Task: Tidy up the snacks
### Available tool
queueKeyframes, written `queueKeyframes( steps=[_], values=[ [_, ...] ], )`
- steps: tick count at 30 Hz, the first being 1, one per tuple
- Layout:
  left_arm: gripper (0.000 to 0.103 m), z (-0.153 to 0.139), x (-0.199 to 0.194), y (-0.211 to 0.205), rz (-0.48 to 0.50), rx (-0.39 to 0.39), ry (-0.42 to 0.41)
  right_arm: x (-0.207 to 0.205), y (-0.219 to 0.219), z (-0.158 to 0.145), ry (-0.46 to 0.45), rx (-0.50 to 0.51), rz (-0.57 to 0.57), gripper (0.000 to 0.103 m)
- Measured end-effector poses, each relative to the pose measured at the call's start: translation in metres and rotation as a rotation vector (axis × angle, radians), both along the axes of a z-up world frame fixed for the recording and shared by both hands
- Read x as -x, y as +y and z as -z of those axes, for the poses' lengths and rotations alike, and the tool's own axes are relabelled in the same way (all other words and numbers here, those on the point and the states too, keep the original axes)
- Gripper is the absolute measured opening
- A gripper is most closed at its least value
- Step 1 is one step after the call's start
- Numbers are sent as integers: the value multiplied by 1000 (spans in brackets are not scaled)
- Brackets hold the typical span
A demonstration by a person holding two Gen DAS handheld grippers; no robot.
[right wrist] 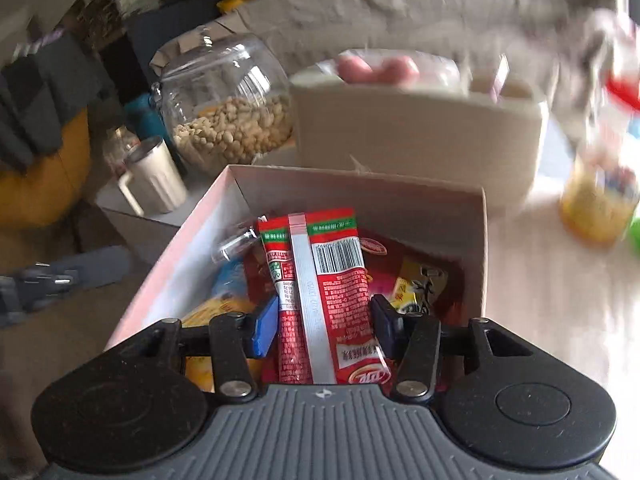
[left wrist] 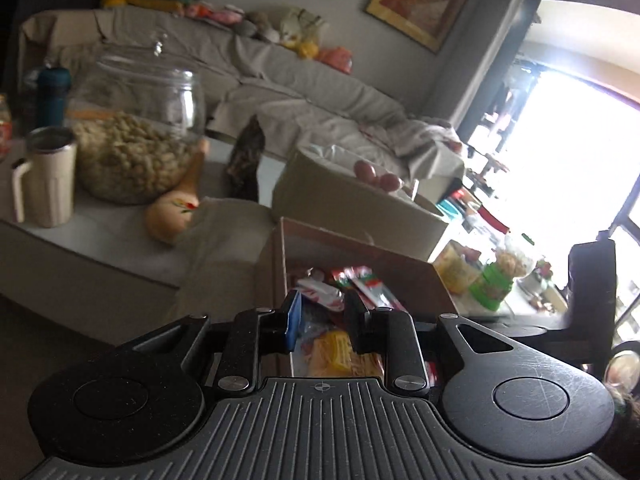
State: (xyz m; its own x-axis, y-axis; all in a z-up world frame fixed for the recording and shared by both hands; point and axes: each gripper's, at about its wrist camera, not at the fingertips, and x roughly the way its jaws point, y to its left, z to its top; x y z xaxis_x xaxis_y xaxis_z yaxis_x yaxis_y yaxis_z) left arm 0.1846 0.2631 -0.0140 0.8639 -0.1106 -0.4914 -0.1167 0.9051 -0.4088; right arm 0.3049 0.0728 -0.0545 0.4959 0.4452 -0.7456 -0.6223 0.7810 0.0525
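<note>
Jaws of your right gripper [right wrist: 324, 326] straddle a red packet [right wrist: 320, 280] over the box [right wrist: 360, 188], grip unclear; your left gripper [left wrist: 322, 320] hangs parted above the snacks [left wrist: 340, 280].

Open cardboard box [right wrist: 400, 204]: matt paper board, pale inner walls, pinkish outer face. Red foil-look snack packet [right wrist: 320, 300]: glossy plastic film with a silvery seam strip. Yellow wrapped snack [left wrist: 332, 354]: shiny film. Round clear glass jar [right wrist: 228, 92]: smooth, glare on it, matt beige nuts inside. Cream tumbler with brushed metal rim [left wrist: 50, 178]: matt body. Grey sofa cover [left wrist: 280, 80]: creased cloth. Right gripper [right wrist: 322, 326]: matt black plastic, ribbed grey base, 2 shiny metal screws, smooth blue pads [right wrist: 264, 330].
</note>
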Motion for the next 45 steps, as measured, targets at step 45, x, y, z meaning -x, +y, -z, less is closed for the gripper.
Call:
queueKeyframes(
  steps=[45],
  values=[
    [18,-52,166,-188,7,-254,113,223,-170,-82,-36,-107,127,78]
  ],
)
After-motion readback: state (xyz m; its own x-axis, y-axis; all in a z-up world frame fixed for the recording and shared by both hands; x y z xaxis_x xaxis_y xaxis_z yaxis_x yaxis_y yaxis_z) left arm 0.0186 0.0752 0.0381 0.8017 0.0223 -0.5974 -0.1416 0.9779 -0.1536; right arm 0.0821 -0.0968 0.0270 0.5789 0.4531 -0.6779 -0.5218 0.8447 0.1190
